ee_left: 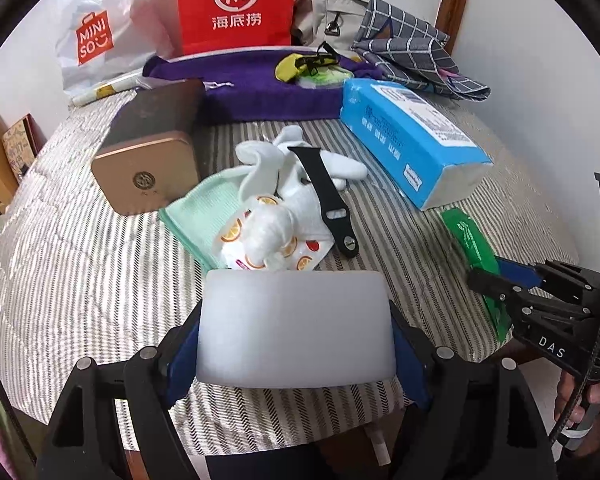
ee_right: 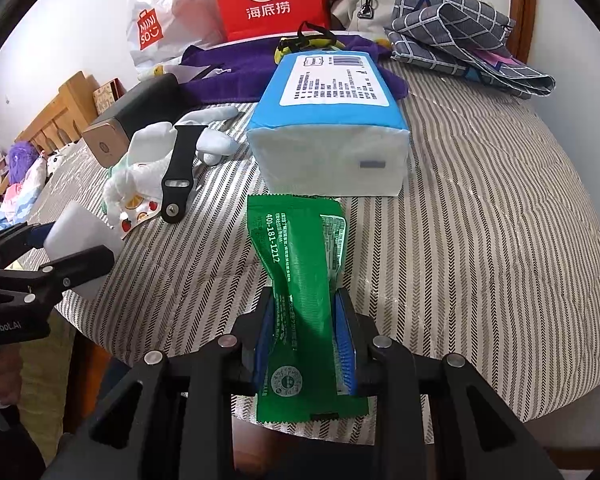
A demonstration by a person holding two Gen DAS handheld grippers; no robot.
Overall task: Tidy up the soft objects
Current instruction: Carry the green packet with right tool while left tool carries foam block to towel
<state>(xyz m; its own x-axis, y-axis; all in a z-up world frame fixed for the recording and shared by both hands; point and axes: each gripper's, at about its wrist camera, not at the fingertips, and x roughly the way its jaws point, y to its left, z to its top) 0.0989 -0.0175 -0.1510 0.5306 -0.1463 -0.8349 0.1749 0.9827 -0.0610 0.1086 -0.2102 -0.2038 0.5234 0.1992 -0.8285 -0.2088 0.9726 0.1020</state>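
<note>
While the left tongs (ee_left: 296,336) clamp a white foam block (ee_left: 296,328) hiding the striped bedspread (ee_left: 80,264) beneath, the right tongs (ee_right: 306,320) pinch a green packet (ee_right: 300,280), its tail cut off from view.

A red paper bag (ee_left: 236,4) stands at the back beside a white Miniso bag (ee_left: 96,36). A gold-ended box (ee_left: 148,160) lies on the striped cover (ee_left: 80,280), with a black watch strap (ee_left: 326,200) nearby.

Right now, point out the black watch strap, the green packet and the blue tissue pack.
black watch strap (ee_left: 325,196): left wrist view, middle of the band.
green packet (ee_right: 305,280): right wrist view, pinched waist.
blue tissue pack (ee_right: 332,96): right wrist view, top face label.
</note>
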